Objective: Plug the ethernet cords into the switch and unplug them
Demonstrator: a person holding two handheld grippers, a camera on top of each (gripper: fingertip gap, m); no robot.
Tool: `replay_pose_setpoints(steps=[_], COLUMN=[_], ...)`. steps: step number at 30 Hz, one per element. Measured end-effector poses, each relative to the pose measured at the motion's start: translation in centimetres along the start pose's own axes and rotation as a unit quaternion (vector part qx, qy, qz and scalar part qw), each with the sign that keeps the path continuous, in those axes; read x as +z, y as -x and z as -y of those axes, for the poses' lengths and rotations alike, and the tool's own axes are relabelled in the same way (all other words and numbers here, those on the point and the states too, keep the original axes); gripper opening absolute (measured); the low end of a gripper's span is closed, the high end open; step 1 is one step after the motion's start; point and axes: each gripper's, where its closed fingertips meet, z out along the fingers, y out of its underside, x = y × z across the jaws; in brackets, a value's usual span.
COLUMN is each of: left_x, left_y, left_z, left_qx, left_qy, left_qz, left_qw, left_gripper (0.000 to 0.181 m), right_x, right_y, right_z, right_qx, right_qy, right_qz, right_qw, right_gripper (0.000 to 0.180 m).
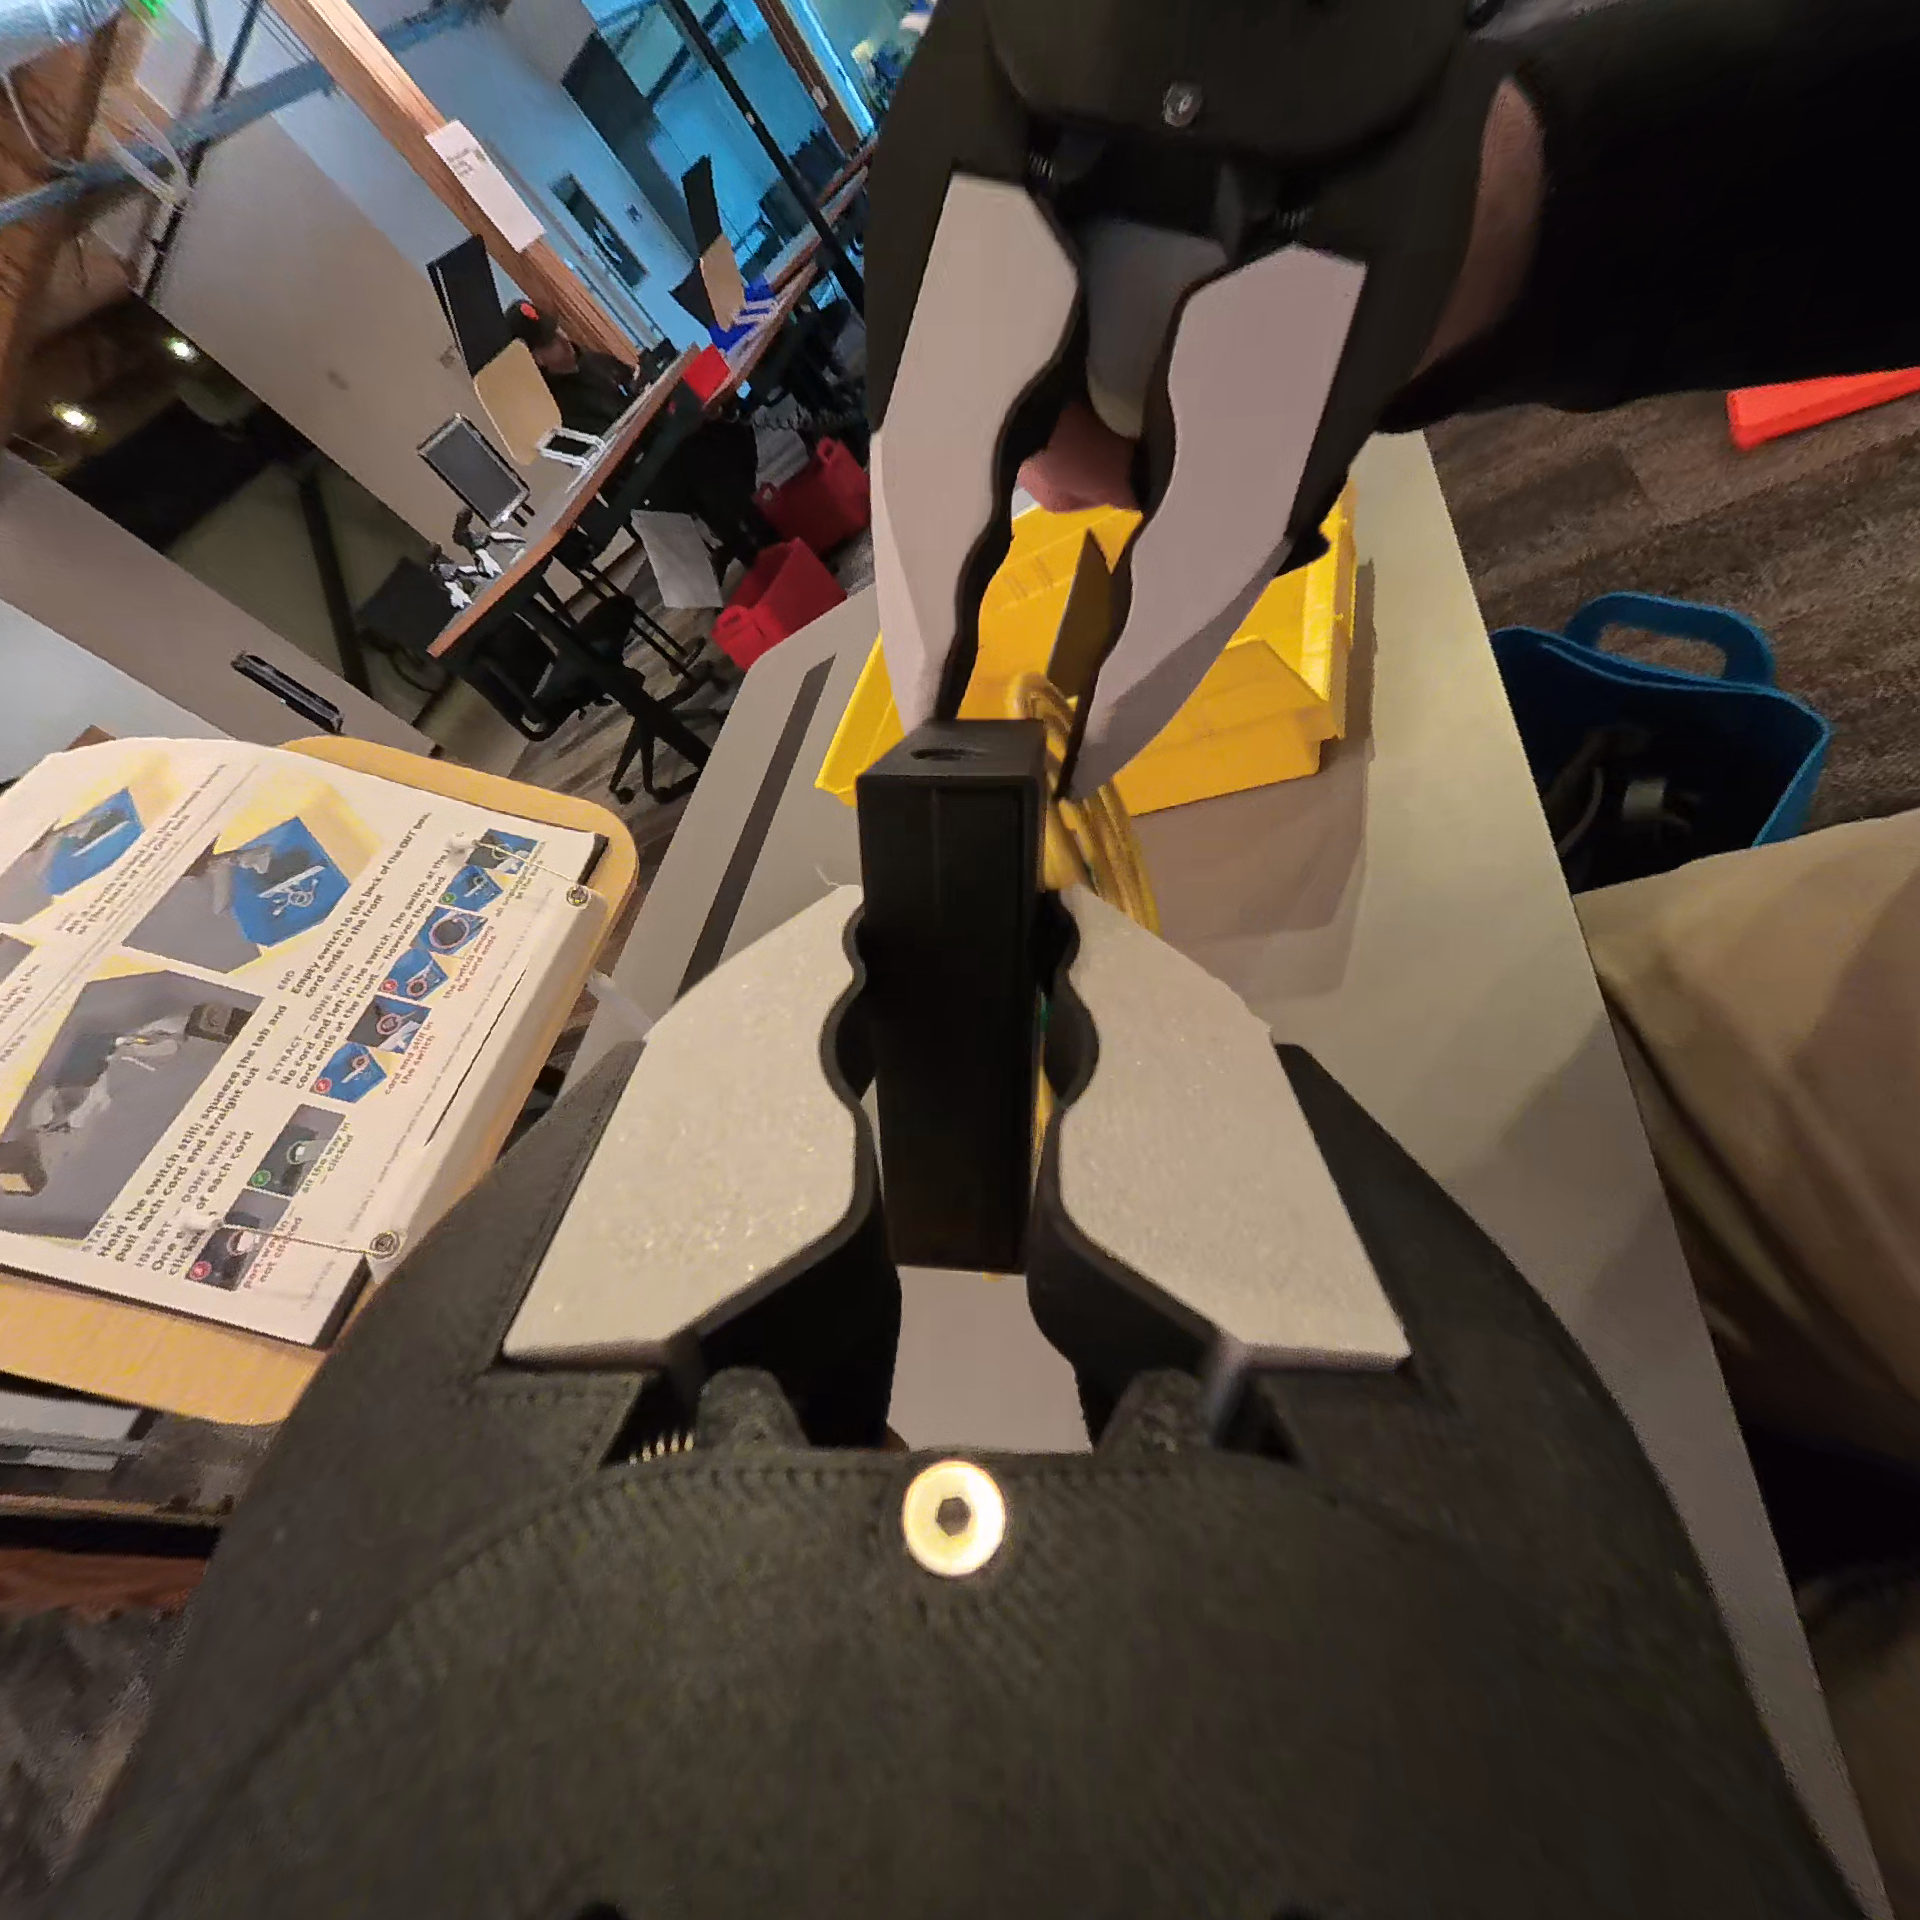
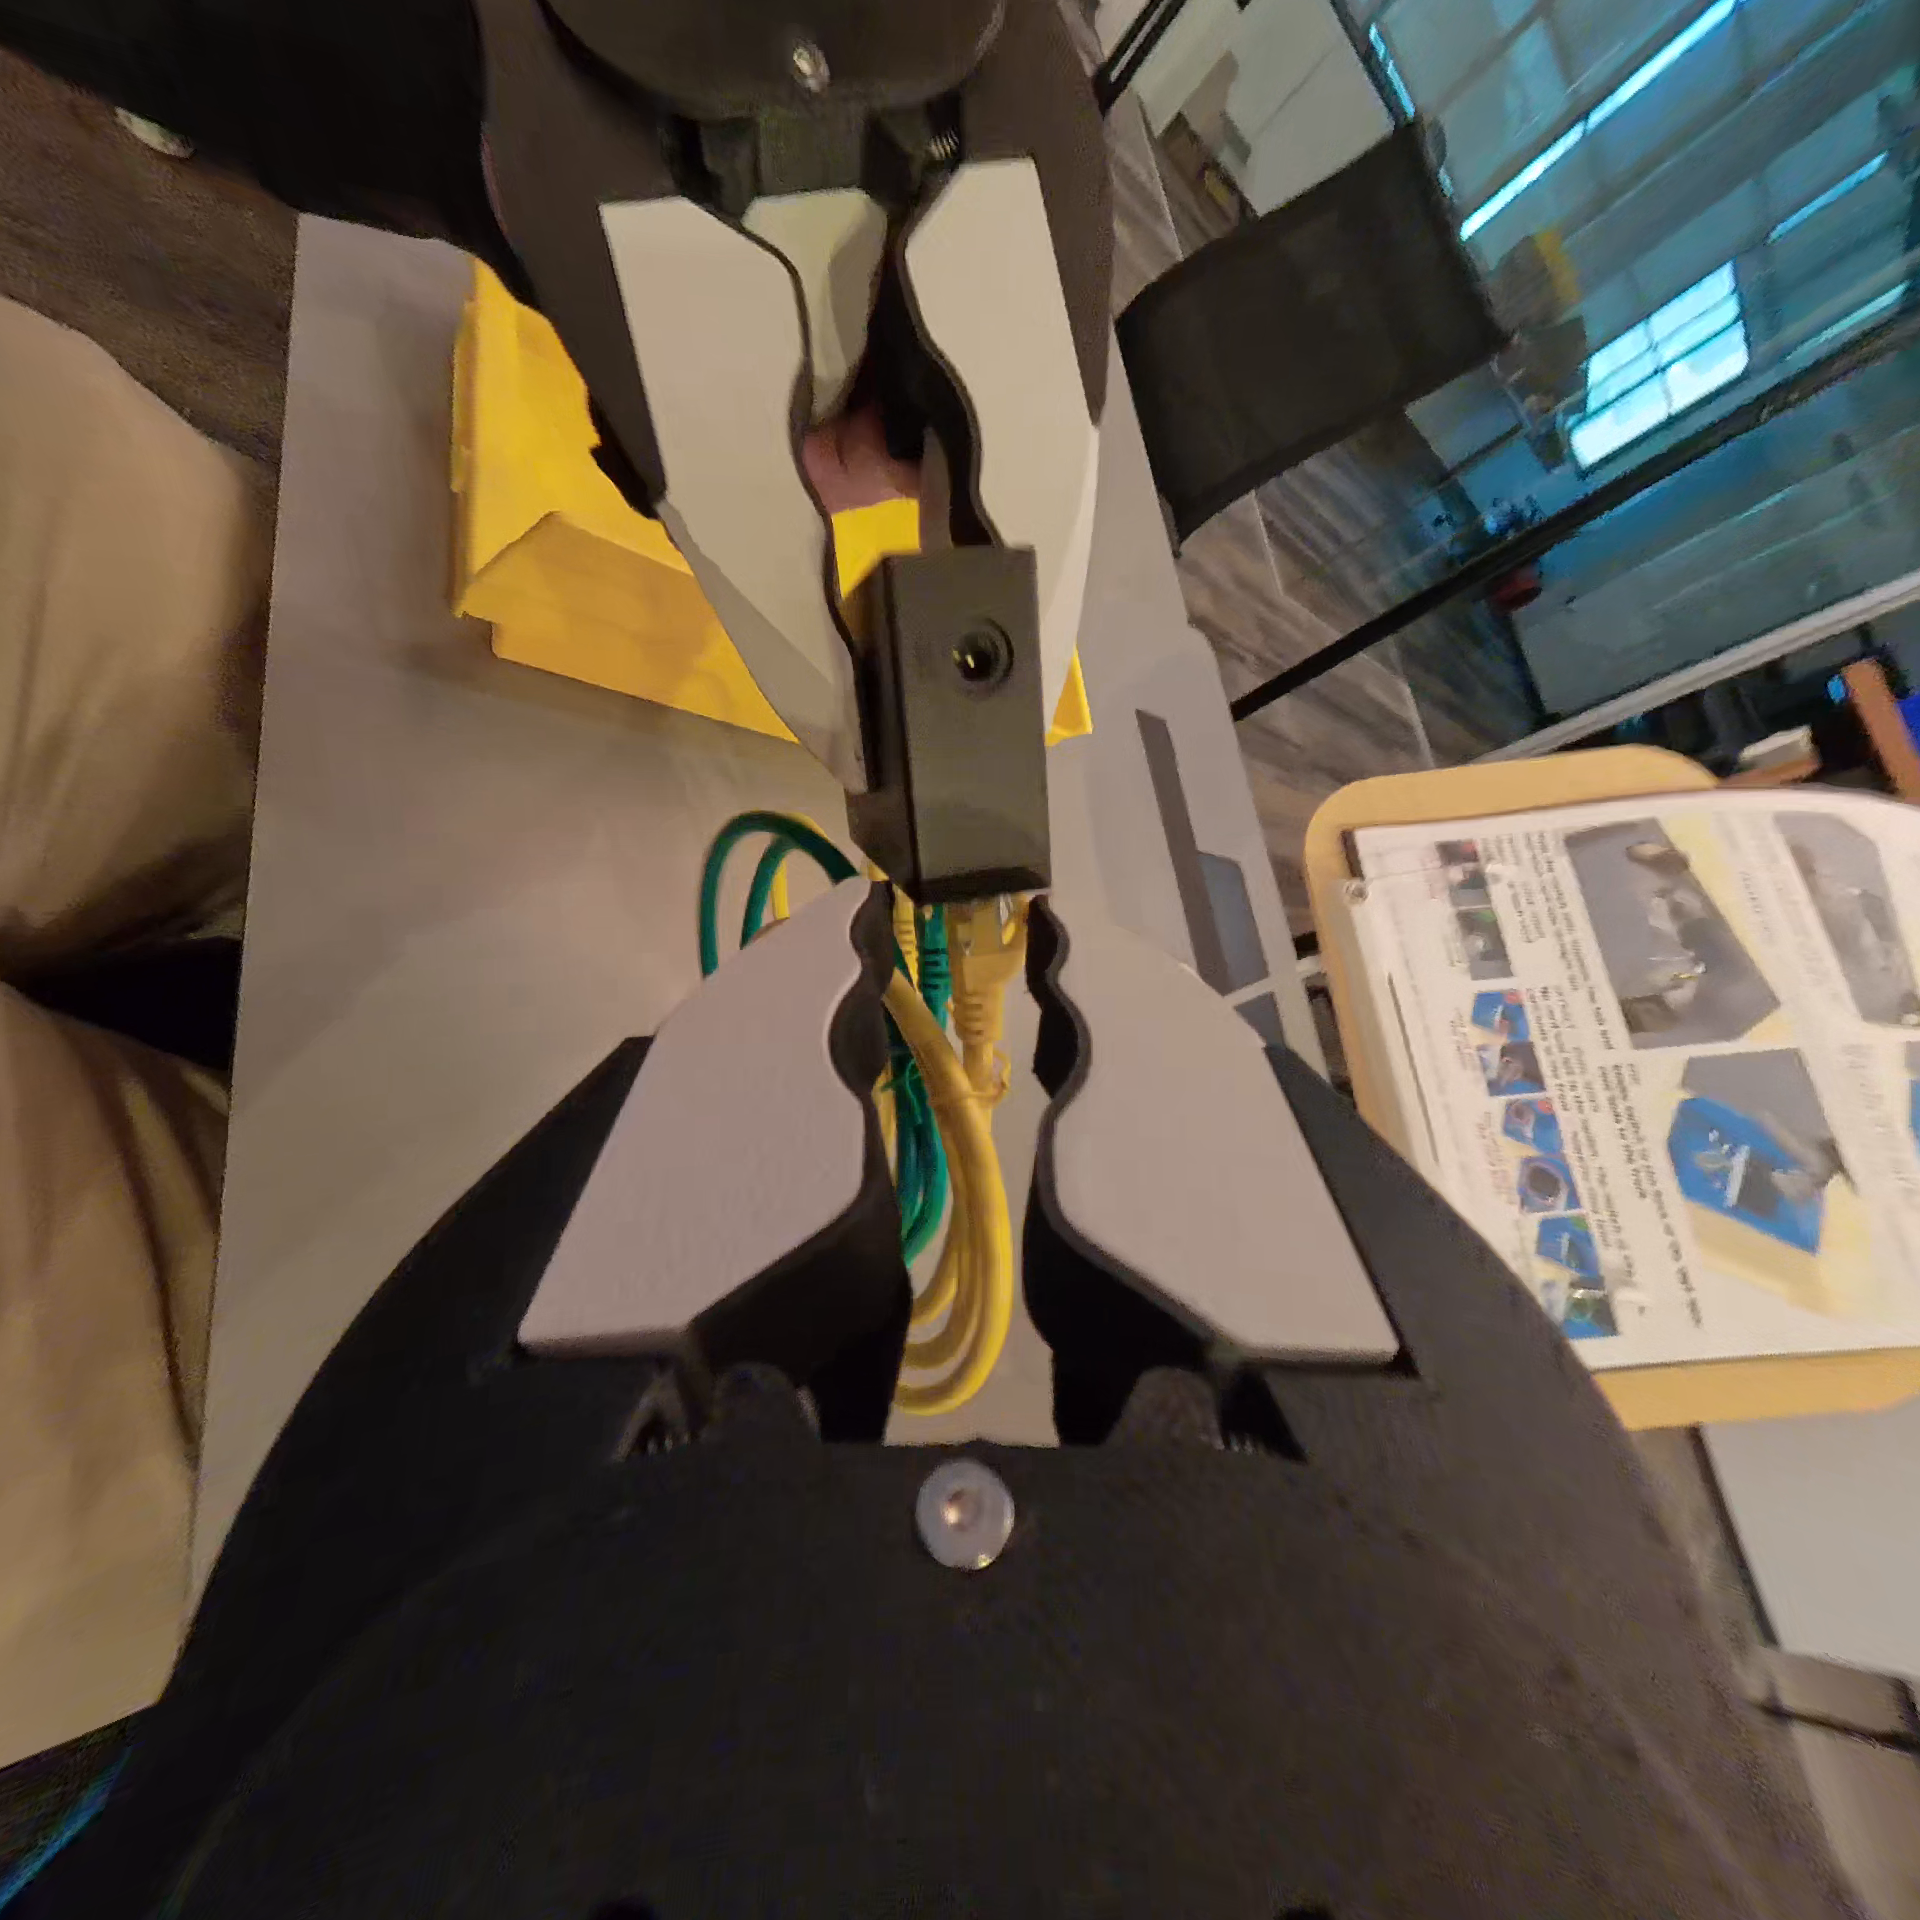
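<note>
The black switch [image 1: 951,987] is held upright between the fingers of my left gripper [image 1: 951,935], which is shut on it above the grey table [image 1: 1351,987]. It also shows in the right wrist view [image 2: 956,727], with the left gripper [image 2: 940,748] coming from above. A yellow cord [image 2: 977,1195] and a green cord [image 2: 920,1174] hang from its lower face, and the yellow plug [image 2: 985,961] sits in a port. My right gripper [image 2: 951,914] has its jaws close around these plugs. I cannot tell whether they press on them. The right gripper [image 1: 1013,738] also shows in the left wrist view.
A yellow bin [image 1: 1226,707] lies on the table behind the switch. A clipboard with an instruction sheet [image 1: 260,1018] sits left of the table, and a blue felt bag [image 1: 1652,748] stands on the floor to the right. A person's trouser leg [image 2: 104,831] is beside the table. Both grippers' tips are close together, under 4 cm apart.
</note>
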Motion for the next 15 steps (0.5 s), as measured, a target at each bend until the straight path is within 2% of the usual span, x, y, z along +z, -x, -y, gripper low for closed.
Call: replay_pose_setpoints(steps=[15], left_x=[-1.5], left_y=[-0.8], left_z=[3.2], left_qx=[-0.001], left_qy=[-0.068], left_qz=[-0.038], left_qw=[0.997], left_gripper=[0.028], right_x=[-1.0], right_y=[0.4], right_z=[1.4], right_qx=[-0.047], right_qy=[-0.066], right_qz=[0.036], right_qw=[0.996], right_gripper=[0.019])
